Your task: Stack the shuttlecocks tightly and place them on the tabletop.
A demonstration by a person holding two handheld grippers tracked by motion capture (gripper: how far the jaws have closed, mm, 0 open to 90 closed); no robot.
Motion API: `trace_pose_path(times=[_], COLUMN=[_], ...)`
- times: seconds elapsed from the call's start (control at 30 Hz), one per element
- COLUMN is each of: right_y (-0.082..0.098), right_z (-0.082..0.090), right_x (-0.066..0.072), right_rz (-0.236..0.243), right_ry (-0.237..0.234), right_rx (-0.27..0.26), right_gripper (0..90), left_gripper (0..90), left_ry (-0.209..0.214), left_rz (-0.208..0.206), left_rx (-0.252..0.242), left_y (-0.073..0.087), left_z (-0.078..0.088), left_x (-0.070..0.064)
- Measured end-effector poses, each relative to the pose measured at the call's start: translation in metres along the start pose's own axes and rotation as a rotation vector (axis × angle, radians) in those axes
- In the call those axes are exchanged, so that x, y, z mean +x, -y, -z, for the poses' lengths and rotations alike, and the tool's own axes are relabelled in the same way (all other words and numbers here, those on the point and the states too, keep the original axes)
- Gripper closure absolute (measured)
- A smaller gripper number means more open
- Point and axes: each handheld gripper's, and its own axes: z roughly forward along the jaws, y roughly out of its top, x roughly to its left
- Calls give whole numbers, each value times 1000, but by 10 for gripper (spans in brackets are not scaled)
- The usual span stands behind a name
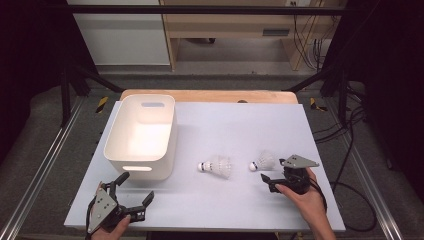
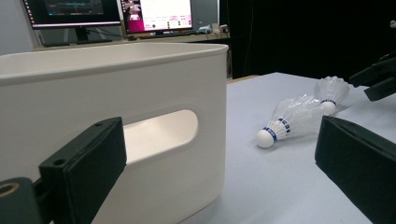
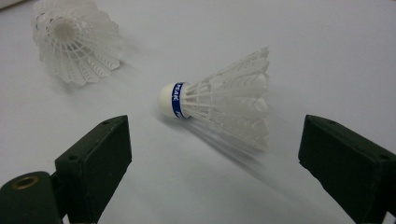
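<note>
Two white shuttlecocks with blue-banded cork tips lie on the white table [image 1: 225,125]. The right shuttlecock [image 1: 263,161] [image 3: 224,100] [image 2: 331,91] lies just ahead of my right gripper [image 1: 273,170] [image 3: 215,140], which is open, its jaws wide on either side and not touching it. The left shuttlecock [image 1: 217,166] [image 2: 289,119] [image 3: 77,39] rests nearer the table's middle. My left gripper [image 1: 136,186] [image 2: 222,140] is open and holds nothing, low at the front left, facing the white bin [image 1: 140,135] [image 2: 140,93].
The bin has handle slots in its end walls and looks empty. The table's front edge runs just under both hands. In the left gripper view the right gripper [image 2: 378,77] shows at the far right edge. Monitors [image 2: 116,11] stand on a desk behind.
</note>
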Motion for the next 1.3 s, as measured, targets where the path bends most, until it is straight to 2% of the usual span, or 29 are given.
trace_pose_path(times=[0.17, 0.4, 0.87, 1.3], right_y=[-1, -4, -4, -5], right_z=[-3, -4, -9, -12], right_x=[-3, -6, -10, -10], right_rz=[-37, -41, -53, -60], right_ry=[-12, -13, -6, -10], right_rx=[-16, -32, -42, -50], right_gripper=[133, 207, 285, 322], left_gripper=[21, 21, 21, 22], left_ry=[-7, -4, -5, -6], left_rz=[3, 1, 3, 3], left_rx=[-1, 1, 3, 3], left_y=[0, 0, 1, 1], left_z=[1, 0, 0, -1], left_x=[2, 1, 1, 1])
